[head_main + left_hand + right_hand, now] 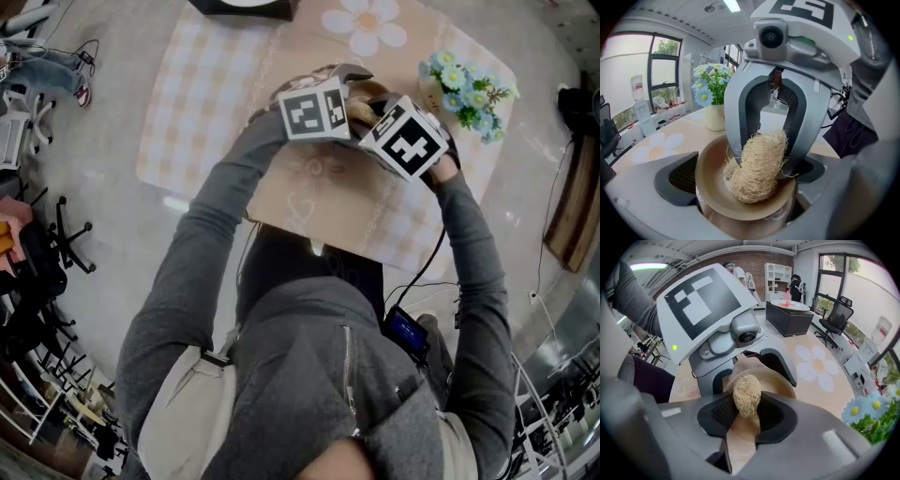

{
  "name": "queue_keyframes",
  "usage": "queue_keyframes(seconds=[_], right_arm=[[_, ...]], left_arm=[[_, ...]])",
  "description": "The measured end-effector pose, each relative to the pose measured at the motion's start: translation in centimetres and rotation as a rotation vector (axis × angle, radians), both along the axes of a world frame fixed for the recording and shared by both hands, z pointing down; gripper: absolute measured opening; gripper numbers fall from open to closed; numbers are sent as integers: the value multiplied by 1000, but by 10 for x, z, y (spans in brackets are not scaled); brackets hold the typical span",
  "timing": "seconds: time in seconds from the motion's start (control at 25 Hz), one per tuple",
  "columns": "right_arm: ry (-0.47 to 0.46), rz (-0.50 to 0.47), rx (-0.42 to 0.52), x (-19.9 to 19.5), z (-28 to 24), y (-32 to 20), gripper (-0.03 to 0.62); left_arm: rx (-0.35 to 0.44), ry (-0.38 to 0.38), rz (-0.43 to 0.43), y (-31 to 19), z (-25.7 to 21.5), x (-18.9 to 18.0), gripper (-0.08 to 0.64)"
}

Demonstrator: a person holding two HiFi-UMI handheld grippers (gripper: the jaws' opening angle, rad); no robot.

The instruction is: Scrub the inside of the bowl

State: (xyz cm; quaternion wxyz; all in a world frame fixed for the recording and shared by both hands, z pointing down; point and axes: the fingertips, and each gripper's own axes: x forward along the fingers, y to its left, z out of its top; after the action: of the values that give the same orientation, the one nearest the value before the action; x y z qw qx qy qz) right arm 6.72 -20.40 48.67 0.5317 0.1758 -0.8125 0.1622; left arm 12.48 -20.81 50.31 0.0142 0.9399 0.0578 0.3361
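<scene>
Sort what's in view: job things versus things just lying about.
Job: bowl; scrubber; left gripper, clamping the bowl; right gripper, gripping the scrubber.
Lying about: flowers; tablecloth; chair.

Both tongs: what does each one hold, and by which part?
The right tongs pinch the scrubber by its upper part; the left tongs clamp the bowl across its sides.

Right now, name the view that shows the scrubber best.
The left gripper view: the scrubber shows nearly whole, pressed into the bowl. The right gripper view shows only its end between the jaws; the head view hides it behind the marker cubes.
</scene>
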Motion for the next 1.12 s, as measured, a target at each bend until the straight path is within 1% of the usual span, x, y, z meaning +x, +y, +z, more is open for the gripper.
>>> queue_keyframes(seconds=[0.28,0.72,0.92,1.12], right_arm=[[-33,22,-6,-1,0,-6,109],[-48,67,23,-1,0,-15,109],[-62,87,36,1,-1,-19,109],[-62,95,40,2,-1,-19,110]], left_arm=[[-1,-2,-1,0,1,-1,598],[0,-8,-3,0,1,-1,598],[3,-27,-7,-1,3,-1,600],[2,-21,-35,-2,2,-1,600]])
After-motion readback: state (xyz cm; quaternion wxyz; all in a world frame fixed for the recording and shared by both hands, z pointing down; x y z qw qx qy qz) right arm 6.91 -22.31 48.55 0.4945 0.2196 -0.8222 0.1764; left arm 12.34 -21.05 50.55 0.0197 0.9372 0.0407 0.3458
